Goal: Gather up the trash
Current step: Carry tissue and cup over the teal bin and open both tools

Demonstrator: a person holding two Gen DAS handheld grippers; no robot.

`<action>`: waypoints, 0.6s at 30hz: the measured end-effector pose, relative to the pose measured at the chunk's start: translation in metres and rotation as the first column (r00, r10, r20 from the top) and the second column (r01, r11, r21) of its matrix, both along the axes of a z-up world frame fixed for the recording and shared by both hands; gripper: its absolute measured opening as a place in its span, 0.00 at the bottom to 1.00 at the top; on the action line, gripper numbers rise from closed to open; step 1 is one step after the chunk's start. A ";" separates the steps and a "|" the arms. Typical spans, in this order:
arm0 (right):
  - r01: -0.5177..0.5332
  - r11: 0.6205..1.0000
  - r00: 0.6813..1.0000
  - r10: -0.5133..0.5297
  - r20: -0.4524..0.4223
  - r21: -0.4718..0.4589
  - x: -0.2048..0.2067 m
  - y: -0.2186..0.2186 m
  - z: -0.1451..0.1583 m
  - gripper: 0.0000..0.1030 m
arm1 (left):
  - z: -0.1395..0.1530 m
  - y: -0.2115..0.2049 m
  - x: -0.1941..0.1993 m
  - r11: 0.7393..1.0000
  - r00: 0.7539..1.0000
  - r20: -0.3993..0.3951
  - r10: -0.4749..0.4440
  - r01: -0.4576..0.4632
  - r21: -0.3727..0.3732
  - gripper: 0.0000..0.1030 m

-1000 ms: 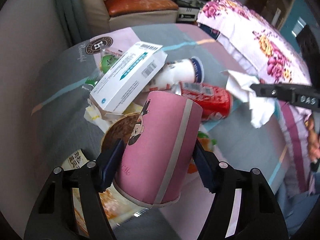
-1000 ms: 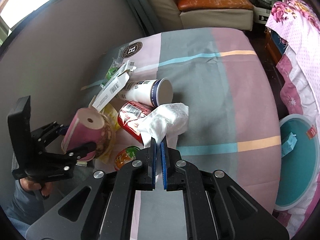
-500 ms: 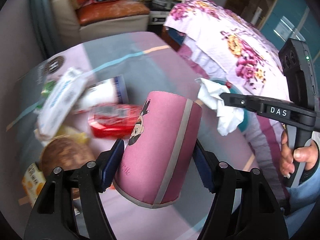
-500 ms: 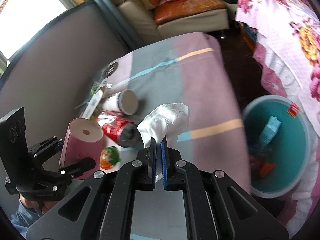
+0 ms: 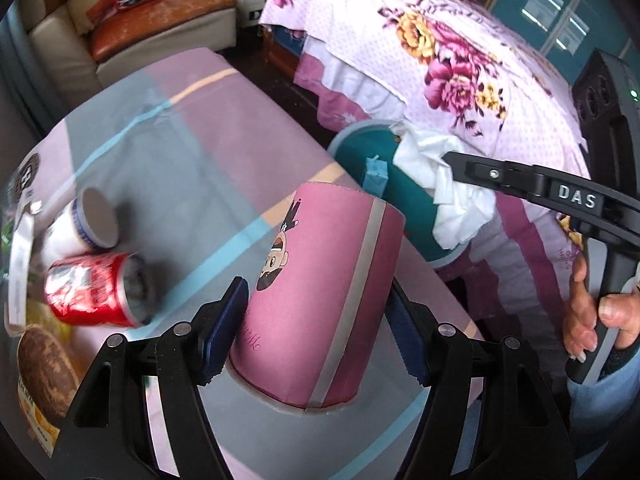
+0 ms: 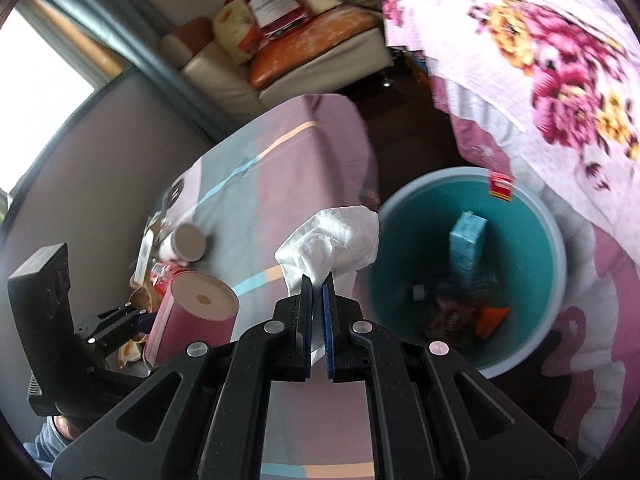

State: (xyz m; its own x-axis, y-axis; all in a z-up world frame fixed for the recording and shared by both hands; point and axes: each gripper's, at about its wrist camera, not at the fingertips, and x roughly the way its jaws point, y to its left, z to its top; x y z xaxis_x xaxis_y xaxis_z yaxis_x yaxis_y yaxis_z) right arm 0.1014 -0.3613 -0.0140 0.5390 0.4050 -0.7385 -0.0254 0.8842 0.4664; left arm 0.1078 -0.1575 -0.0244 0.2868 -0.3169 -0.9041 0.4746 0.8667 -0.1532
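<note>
My left gripper [image 5: 316, 308] is shut on a pink paper cup [image 5: 320, 300] with a cartoon face, held upside down above the table; it also shows in the right wrist view [image 6: 192, 316]. My right gripper [image 6: 318, 284] is shut on a crumpled white tissue [image 6: 336, 236], held near the left rim of a teal bin [image 6: 532, 208]. From the left wrist view the tissue [image 5: 444, 184] hangs in front of the bin [image 5: 360, 148]. The bin holds a blue carton [image 6: 466, 244] and several wrappers.
On the striped tablecloth [image 5: 192, 152] lie a red can [image 5: 92, 296], a white cup on its side [image 5: 86, 224], a white box edge [image 5: 18, 264] and a brown lid [image 5: 44, 364]. A floral bed cover [image 5: 440, 40] stands behind the bin. A sofa [image 5: 160, 24] is at the back.
Both grippers have swung right, away from the trash pile and toward the bin, carrying the cup and the tissue. The bin has come closer in both views.
</note>
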 end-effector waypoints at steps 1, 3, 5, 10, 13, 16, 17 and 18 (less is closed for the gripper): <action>0.017 1.000 1.000 -0.017 0.000 0.008 -0.002 -0.008 -0.002 0.05 | -0.002 -0.007 0.002 1.000 1.000 -0.004 -0.003 0.003 0.005 0.68; 0.046 0.999 0.999 -0.046 0.001 0.017 -0.005 -0.024 -0.004 0.05 | -0.005 -0.019 0.006 1.000 1.000 -0.013 -0.010 0.010 0.010 0.68; 0.064 0.998 0.998 -0.065 0.001 0.019 -0.007 -0.033 -0.005 0.05 | -0.007 -0.032 0.009 1.000 1.000 -0.018 -0.022 0.022 0.016 0.68; 0.126 0.992 0.992 -0.126 -0.002 0.024 -0.013 -0.064 -0.011 0.05 | -0.009 -0.065 0.012 0.998 0.998 -0.017 -0.054 0.054 0.016 0.68; 0.154 0.987 0.988 -0.154 -0.009 0.032 -0.015 -0.078 -0.015 0.05 | -0.009 -0.082 0.015 0.998 0.998 -0.009 -0.066 0.066 0.014 0.68; 0.174 0.984 0.985 -0.174 -0.016 0.038 -0.015 -0.089 -0.018 0.05 | -0.011 -0.093 0.019 0.997 0.997 -0.010 -0.075 0.075 0.014 0.68; 0.179 0.983 0.984 -0.179 -0.017 0.039 -0.015 -0.092 -0.018 0.05 | -0.011 -0.097 0.020 0.997 0.997 -0.010 -0.077 0.078 0.014 0.68; 0.182 0.983 0.983 -0.181 -0.017 0.039 -0.016 -0.093 -0.019 0.05 | -0.012 -0.100 0.022 0.997 0.997 -0.011 -0.079 0.079 0.013 0.68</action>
State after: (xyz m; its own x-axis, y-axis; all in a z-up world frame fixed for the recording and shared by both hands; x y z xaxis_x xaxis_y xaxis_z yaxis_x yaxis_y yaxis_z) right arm 0.0853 -0.4548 -0.0329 0.5966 0.3309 -0.7311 0.1400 0.8542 0.5008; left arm 0.1297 -0.2576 -0.0366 0.2522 -0.3256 -0.9113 0.5401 0.8287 -0.1466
